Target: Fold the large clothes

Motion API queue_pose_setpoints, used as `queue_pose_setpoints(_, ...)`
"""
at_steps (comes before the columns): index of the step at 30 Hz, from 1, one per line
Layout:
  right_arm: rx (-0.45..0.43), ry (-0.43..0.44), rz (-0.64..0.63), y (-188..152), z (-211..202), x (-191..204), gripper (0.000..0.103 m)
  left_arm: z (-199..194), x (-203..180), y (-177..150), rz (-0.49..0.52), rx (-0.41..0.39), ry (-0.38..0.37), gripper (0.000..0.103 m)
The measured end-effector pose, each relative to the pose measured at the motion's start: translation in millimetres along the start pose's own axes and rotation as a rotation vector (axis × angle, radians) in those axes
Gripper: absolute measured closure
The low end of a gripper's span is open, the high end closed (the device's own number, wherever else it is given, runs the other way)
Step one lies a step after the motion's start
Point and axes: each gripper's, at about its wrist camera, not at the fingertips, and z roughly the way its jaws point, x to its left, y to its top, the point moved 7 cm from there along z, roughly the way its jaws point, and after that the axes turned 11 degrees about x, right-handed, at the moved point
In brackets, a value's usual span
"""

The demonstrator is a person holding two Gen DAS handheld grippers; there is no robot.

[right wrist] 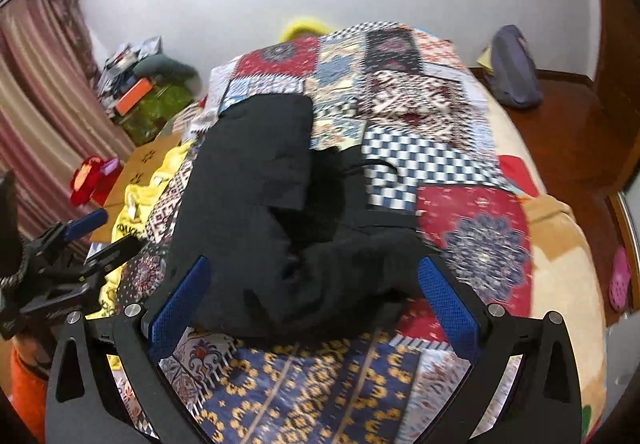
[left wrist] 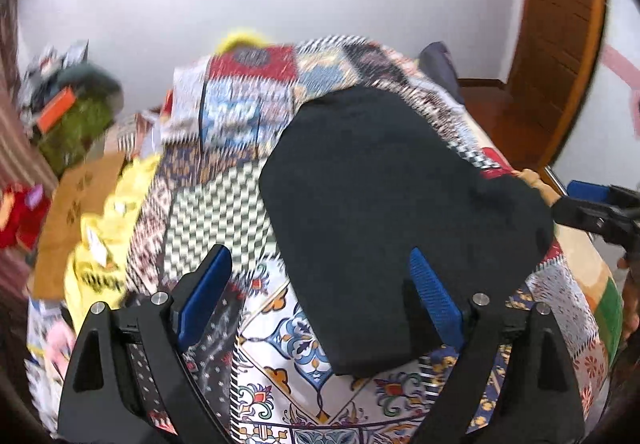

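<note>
A black garment (left wrist: 380, 183) lies folded into a thick, rumpled bundle on a patchwork bedspread (left wrist: 224, 211). My left gripper (left wrist: 318, 260) hovers over the garment's near end, open, its blue pads clear of the cloth. In the right wrist view the same black garment (right wrist: 260, 203) lies on the bedspread (right wrist: 472, 228), with loose folds and a flap on top. My right gripper (right wrist: 314, 266) stands open above its near edge, holding nothing. Each gripper shows in the other's view: the right gripper (left wrist: 592, 211) at the far right edge, the left gripper (right wrist: 92, 240) at the left.
A yellow cloth (right wrist: 136, 203) and a cardboard box (right wrist: 152, 155) lie off the bed's left side, near a red toy (right wrist: 94, 179) and a pile of clutter (right wrist: 152, 83). A grey-blue bag (right wrist: 514, 67) sits on the wooden floor at the far right. A pink slipper (right wrist: 619, 280) lies right.
</note>
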Motion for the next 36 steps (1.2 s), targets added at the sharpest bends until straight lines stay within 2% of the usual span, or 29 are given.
queue_pose_setpoints(4,0.062,-0.010,-0.001,-1.2,35.6,-1.7,0.000,39.7,9.8,-9.0,-0.065,0.097,-0.052,0.013)
queue_pose_setpoints(7,0.096,0.015,0.047,-6.2,55.4,-17.6,0.000,49.4,8.7,-10.6,-0.099,0.093,-0.109,0.010)
queue_pose_setpoints(10,0.116,0.042,0.065,-12.0,65.0,-31.2,0.000,54.2,2.8,-9.0,-0.077,0.086,-0.098,0.007)
queue_pose_setpoints(13,0.128,0.012,0.033,-18.6,71.2,-36.0,0.000,59.9,-3.4,-6.7,-0.052,0.086,-0.094,0.006)
queue_pose_setpoints(21,0.142,0.027,0.048,-31.1,87.6,-48.8,0.000,73.3,-5.4,-7.8,-0.093,0.097,-0.132,0.000)
queue_pose_setpoints(27,0.169,0.020,0.069,-29.0,72.5,-49.0,0.000,64.8,1.2,-7.4,-0.105,0.113,-0.146,0.000)
queue_pose_setpoints(31,0.113,-0.001,0.074,-24.2,43.1,-55.7,0.000,52.6,15.8,-10.8,-0.136,0.099,-0.168,0.000)
queue_pose_setpoints(34,0.100,-0.010,0.088,-26.4,29.3,-65.4,0.000,54.1,30.4,-15.8,-0.196,0.112,-0.231,0.000)
queue_pose_setpoints(36,0.104,0.003,0.107,-29.0,28.7,-72.2,0.000,66.3,39.4,-22.7,-0.260,0.157,-0.311,0.000)
